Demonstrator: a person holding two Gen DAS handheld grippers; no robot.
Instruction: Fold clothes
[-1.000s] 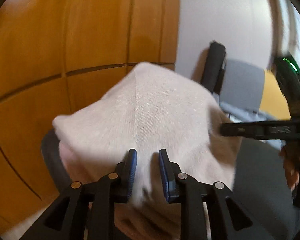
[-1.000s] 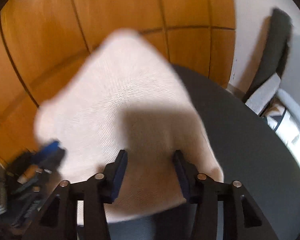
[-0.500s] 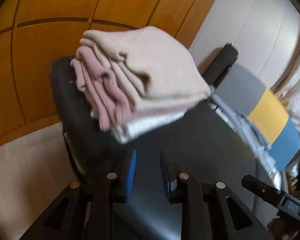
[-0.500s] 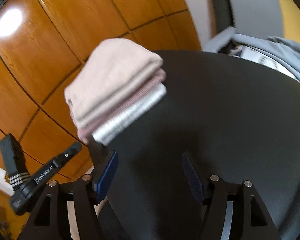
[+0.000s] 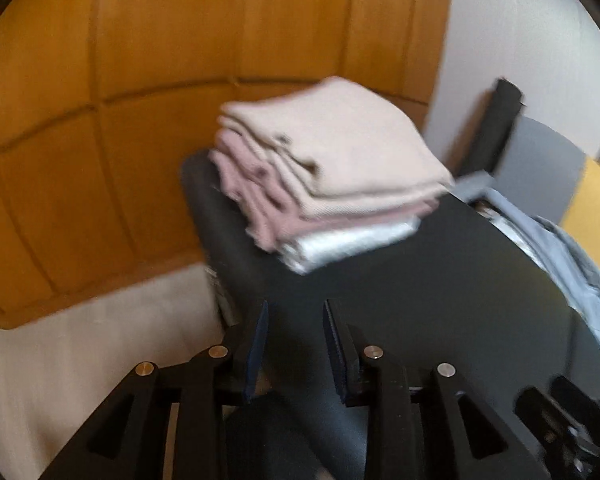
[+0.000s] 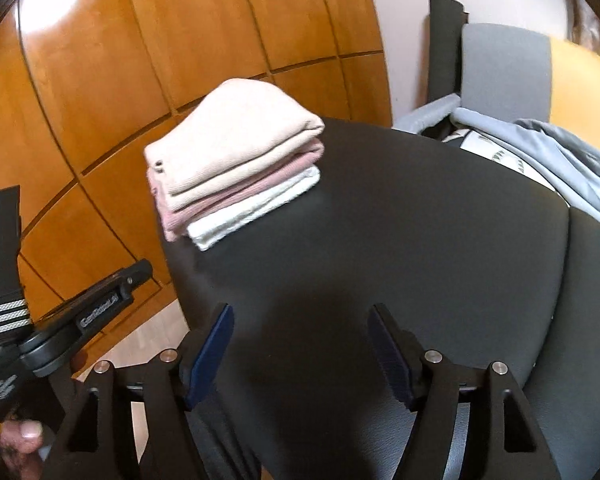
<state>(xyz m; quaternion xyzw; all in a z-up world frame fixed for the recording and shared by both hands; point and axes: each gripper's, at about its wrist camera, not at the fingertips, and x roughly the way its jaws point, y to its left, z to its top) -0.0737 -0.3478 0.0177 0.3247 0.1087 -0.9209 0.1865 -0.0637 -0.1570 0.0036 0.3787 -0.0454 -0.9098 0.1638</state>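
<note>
Stack [image 6: 236, 160] of three folded garments sits at the far left corner of the black table [image 6: 400, 248], well ahead of both sets of jaws and touching neither. Top piece [image 5: 340, 152] beige, fine knit, soft rounded fold. Middle piece [image 6: 244, 192] dusty pink, ribbed. Bottom piece [image 6: 252, 212] white, coarser weave. Folded edges face my right view; in the left view I see the layered open edges, slightly ragged, and blurred.

My left gripper [image 5: 294, 344]: jaws narrow and opening, nothing between them, only bare table beyond. Blue ribbed pads on black fingers.

My right gripper [image 6: 300, 354]: jaws wide and opening, empty, over the table's smooth matte top.

From the right view I see the left gripper's black body low at the left, with a fingertip [image 6: 22, 436] of the hand on it.

Beyond the table's far right edge, a pile of grey-blue clothing [image 6: 540, 148], crumpled, unfolded. Behind it a grey and yellow panel [image 6: 508, 72]. Glossy orange-brown wood panelling [image 6: 180, 40] with dark seams fills the background; pale floor [image 5: 80, 352] below it.
</note>
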